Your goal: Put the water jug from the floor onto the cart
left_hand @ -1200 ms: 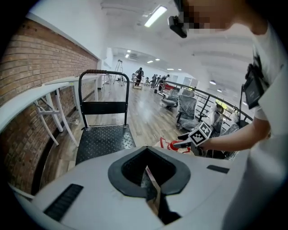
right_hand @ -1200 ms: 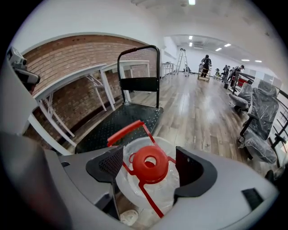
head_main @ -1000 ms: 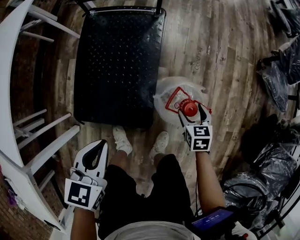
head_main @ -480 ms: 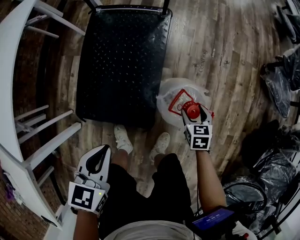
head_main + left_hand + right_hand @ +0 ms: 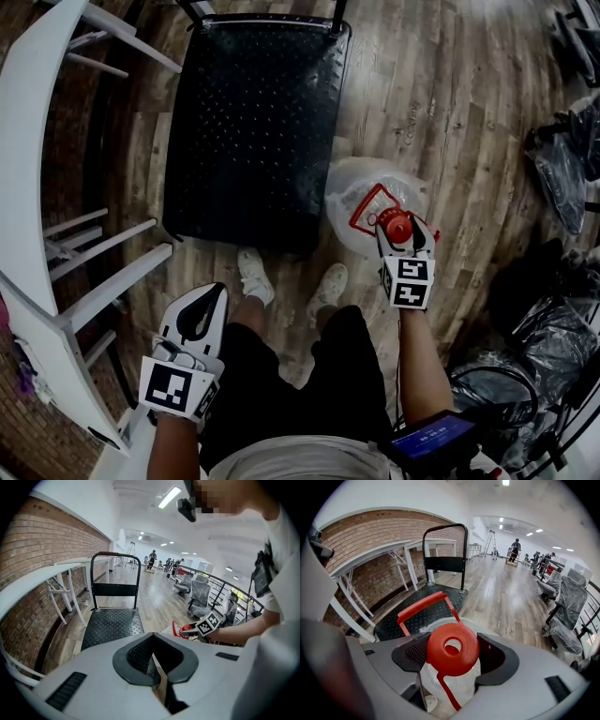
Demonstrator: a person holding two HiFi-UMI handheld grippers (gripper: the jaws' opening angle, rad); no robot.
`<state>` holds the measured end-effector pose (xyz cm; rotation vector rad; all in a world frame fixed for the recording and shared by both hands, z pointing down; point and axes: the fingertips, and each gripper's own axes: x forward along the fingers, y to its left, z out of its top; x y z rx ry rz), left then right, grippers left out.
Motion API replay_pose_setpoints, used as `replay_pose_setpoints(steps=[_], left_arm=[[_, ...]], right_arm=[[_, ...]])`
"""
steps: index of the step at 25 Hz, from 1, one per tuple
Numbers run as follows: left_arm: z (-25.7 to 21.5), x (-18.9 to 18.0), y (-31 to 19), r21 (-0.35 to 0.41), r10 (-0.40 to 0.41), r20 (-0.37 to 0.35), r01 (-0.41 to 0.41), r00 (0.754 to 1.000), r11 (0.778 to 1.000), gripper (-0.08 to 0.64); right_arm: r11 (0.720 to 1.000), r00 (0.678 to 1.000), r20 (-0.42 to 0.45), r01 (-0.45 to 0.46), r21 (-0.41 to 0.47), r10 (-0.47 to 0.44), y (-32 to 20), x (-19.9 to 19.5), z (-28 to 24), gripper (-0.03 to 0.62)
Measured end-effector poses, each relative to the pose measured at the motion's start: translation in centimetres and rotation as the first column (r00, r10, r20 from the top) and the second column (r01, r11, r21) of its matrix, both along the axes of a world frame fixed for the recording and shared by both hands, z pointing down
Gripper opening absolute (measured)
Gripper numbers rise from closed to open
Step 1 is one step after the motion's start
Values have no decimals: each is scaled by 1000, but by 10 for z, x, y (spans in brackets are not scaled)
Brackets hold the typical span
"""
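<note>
- The right gripper (image 5: 401,232) jaws have just been closing and grip the red cap (image 5: 452,648) of the water jug (image 5: 361,192).
- The left gripper (image 5: 211,292) jaws are together, holding nothing.
- The water jug stands on the floor (image 5: 469,141), just right of the cart (image 5: 253,122).

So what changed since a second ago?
The right tongs have just been closing round the neck of the water jug, under its red cap, and now grip it. The jug still stands on the floor beside the cart. The left tongs stayed shut and empty.
</note>
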<state>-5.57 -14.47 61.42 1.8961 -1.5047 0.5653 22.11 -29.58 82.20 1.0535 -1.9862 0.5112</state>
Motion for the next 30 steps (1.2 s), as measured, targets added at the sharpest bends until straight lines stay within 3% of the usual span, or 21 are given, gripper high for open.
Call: replay_pose_setpoints(steps=[10, 18, 23, 30], left_arm=[[-56, -5, -19, 106, 4, -3, -4, 1000, 994, 0], [-112, -16, -30, 176, -9, 10, 7, 1000, 984, 0], [-133, -35, -17, 197, -59, 8, 57, 998, 979, 0], [-148, -72, 14, 216, -122, 30, 113, 992, 970, 0]], right_arm=[[996, 999, -32, 16, 90, -13, 7, 14, -119, 314], [993, 1000, -8, -11, 117, 12, 9, 18, -228, 314], [990, 998, 2, 63, 123, -64, 22, -7, -272, 314], [975, 981, 0, 192, 110, -193, 47, -70, -271, 314]])
